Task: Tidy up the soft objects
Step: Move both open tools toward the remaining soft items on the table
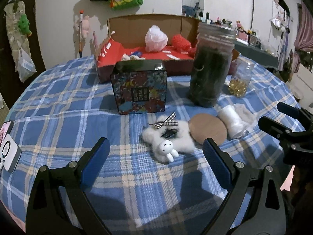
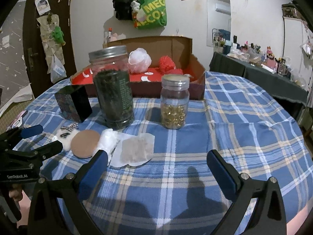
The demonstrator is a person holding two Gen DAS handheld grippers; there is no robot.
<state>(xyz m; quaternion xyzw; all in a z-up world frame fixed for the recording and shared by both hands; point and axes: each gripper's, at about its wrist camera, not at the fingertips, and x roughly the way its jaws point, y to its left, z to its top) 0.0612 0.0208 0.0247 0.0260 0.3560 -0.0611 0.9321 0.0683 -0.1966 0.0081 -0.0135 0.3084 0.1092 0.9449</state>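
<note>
the left gripper [image 1: 156, 160] hovered just above the blue plaid cloth [image 1: 58, 98] with its blue-padded fingers [image 1: 95, 162] spread wide and nothing between them. straight ahead of it, just past the fingertips and centred in the gap, lay a white fluffy rabbit plush [image 1: 169, 140] with a checked ribbon bow, touching a round tan powder puff [image 1: 208, 130] ahead and to its right. a white cotton roll [image 1: 233, 124] lay just right of the puff. farther ahead stood a floral black tin box [image 1: 139, 92], and ahead-right a tall jar of dark leaves [image 1: 211, 66] with a metal lid. beyond those sat an open cardboard box [image 1: 144, 27] with a red lining, holding a pink mesh bath pouf [image 1: 156, 39] and a red yarn pompom [image 1: 181, 42]. the right gripper [image 2: 157, 168] also hovered over the cloth, fingers [image 2: 219, 168] wide apart and empty. ahead of its left finger lay a pale gauze sheet [image 2: 135, 148], with the cotton roll and puff farther left; ahead of the gap stood a small jar of golden capsules [image 2: 174, 105]. the left gripper showed at the far left edge of that view, near the plush.
</note>
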